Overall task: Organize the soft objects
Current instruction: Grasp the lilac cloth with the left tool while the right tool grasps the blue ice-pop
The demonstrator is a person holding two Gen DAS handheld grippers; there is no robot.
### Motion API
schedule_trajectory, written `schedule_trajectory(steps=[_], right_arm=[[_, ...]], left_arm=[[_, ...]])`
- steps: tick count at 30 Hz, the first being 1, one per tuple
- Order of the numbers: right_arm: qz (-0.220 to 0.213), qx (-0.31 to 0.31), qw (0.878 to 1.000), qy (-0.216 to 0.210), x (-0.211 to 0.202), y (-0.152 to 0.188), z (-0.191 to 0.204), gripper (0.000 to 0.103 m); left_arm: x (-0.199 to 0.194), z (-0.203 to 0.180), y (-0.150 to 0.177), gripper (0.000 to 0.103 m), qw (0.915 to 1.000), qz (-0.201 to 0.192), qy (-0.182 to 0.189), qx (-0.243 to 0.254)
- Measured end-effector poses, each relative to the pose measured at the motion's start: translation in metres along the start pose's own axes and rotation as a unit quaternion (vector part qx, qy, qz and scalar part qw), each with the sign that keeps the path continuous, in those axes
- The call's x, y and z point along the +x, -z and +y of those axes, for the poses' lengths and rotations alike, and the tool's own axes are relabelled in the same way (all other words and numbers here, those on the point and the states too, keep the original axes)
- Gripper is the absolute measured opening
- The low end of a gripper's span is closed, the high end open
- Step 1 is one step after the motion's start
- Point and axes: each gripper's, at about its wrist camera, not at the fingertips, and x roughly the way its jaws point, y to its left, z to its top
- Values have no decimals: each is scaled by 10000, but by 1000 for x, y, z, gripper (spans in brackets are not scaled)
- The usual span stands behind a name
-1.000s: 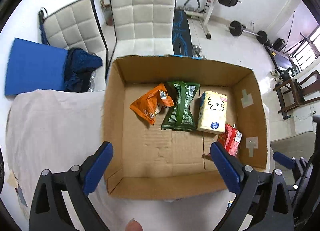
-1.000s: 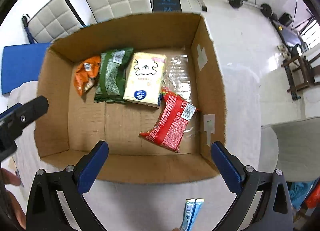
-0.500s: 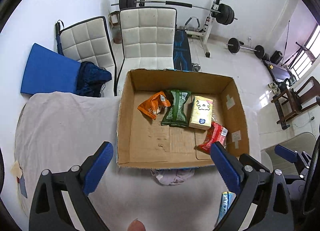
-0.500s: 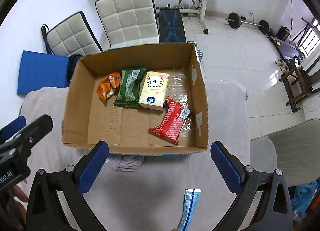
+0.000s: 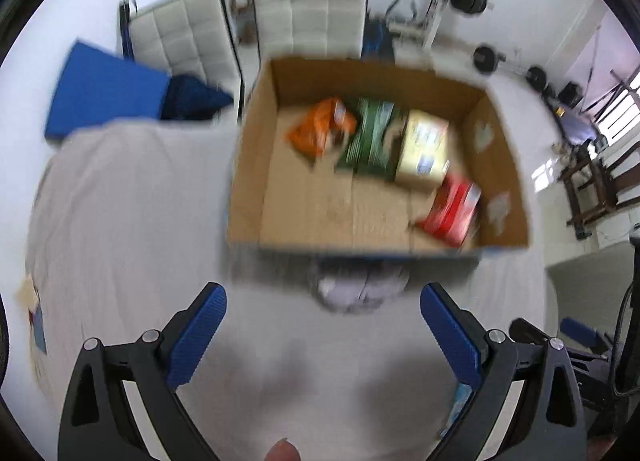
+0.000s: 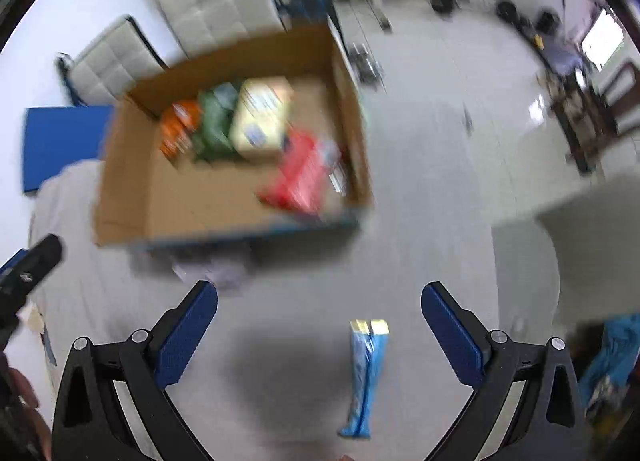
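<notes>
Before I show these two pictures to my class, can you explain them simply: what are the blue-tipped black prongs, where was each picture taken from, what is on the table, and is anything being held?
No robot is here. A person holds a two-finger gripper in each hand, and each gripper carries a wide-angle camera that looks along its fingers.

One picture comes from the left gripper, the other from the right gripper. Both are blurred.

Both grippers are open and hold nothing.

On the cloth-covered table stands an open cardboard box. Inside lie an orange packet, a green packet, a pale yellow pack and a red packet.

Outside the box, a small pale crumpled item lies by its near wall, and a blue packet lies on the cloth in front of the right gripper.
</notes>
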Motion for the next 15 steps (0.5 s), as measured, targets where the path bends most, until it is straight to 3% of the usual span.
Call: schedule_trajectory(steps=[7, 11, 15], right_arm=[[1150, 680, 9910, 49, 94, 55, -53, 103], [1335, 874, 9872, 35, 116, 67, -66, 103], [1401, 910, 9859, 61, 127, 72, -70, 103]], left_arm=[[79, -18, 15, 100, 9966, 751, -219, 256], [106, -36, 11, 100, 9943, 751, -453, 609], [125, -53, 1, 100, 9915, 853, -451, 872]])
